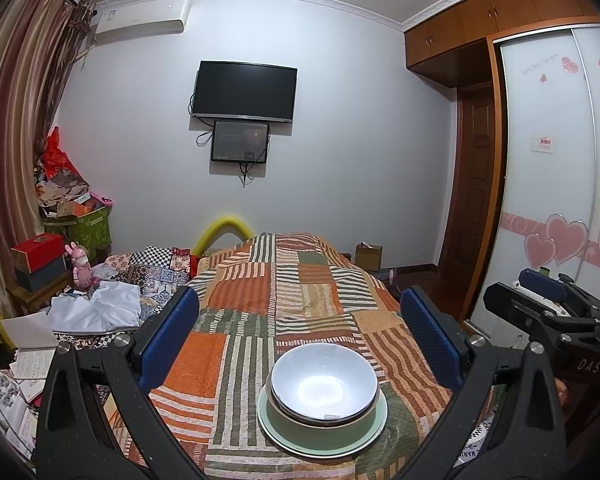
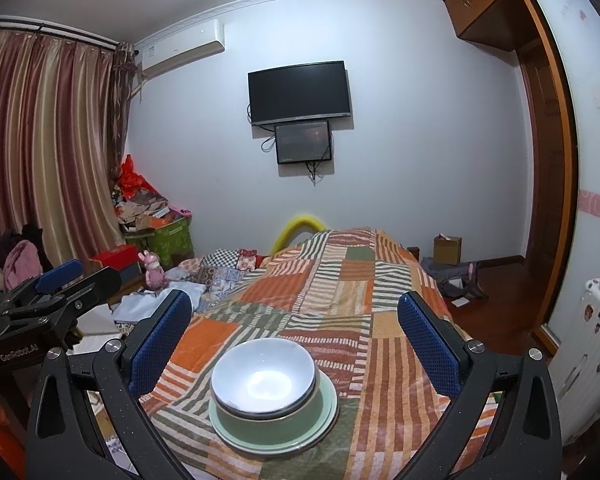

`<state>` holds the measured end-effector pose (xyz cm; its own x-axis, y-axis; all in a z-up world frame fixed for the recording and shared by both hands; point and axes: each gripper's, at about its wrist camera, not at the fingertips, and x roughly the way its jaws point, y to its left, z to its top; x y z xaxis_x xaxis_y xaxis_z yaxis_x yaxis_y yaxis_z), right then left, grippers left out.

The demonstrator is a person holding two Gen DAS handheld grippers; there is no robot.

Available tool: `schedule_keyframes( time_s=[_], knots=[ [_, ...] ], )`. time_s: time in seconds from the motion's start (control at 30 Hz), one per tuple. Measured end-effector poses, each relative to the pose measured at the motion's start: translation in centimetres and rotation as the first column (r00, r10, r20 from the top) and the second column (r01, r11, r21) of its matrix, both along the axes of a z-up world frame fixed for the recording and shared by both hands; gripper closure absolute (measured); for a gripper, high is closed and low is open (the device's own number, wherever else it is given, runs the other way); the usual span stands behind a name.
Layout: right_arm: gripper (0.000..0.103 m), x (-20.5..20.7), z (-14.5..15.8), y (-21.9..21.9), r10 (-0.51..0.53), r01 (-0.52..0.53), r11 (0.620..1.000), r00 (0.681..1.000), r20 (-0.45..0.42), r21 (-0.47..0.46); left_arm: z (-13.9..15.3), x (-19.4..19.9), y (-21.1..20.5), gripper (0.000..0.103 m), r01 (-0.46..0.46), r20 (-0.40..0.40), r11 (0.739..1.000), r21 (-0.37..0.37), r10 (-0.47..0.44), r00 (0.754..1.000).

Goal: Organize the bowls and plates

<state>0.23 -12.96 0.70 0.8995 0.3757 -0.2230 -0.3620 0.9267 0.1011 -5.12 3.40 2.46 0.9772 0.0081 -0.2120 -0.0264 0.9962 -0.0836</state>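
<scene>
A pale blue-white bowl (image 1: 325,386) (image 2: 263,376) sits nested in a green bowl (image 1: 320,432) (image 2: 260,424), which rests on a green plate (image 1: 364,440) (image 2: 324,420). The stack stands near the front of a patchwork-covered table (image 1: 284,296) (image 2: 340,292). My left gripper (image 1: 300,334) is open, held above and behind the stack, with nothing between its blue pads (image 1: 168,336). My right gripper (image 2: 296,336) is open too, its blue pads (image 2: 428,344) spread wide over the stack. Each gripper shows at the side of the other's view: the right gripper (image 1: 548,300), the left gripper (image 2: 56,280).
Cluttered boxes, a pink toy (image 1: 82,266) and cloths (image 1: 96,308) lie to the left of the table. A wardrobe with heart decals (image 1: 552,184) and a door stand to the right. A cardboard box (image 2: 447,250) sits on the floor beyond. A TV (image 1: 244,92) hangs on the far wall.
</scene>
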Motion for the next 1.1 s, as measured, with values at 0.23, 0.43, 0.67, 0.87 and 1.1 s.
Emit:
schedule_keyframes(
  time_s=[0.23,0.43,0.67,0.87,1.1],
  knots=[
    [0.0,0.09,0.03,-0.44,-0.007,0.007,1.0,1.0,-0.006,0.01,-0.03,0.22,0.0,0.001,0.015,-0.01,1.0,-0.008,-0.015,1.0],
    [0.0,0.13,0.16,-0.29,-0.017,0.017,1.0,1.0,0.001,-0.003,-0.05,0.26,0.06,0.001,0.016,-0.008,1.0,-0.002,-0.016,1.0],
    [0.0,0.19,0.18,-0.33,-0.017,0.017,1.0,1.0,0.001,0.0,-0.14,0.22,-0.01,0.001,0.019,-0.006,1.0,-0.002,-0.019,1.0],
    [0.0,0.17,0.03,-0.42,-0.017,0.017,1.0,1.0,0.001,0.004,-0.11,0.42,0.19,0.001,0.015,-0.013,1.0,-0.01,-0.015,1.0],
    [0.0,0.16,0.04,-0.51,-0.018,0.018,1.0,1.0,0.001,0.002,-0.29,0.86,0.31,0.001,0.019,-0.026,1.0,-0.007,-0.019,0.999]
  ],
)
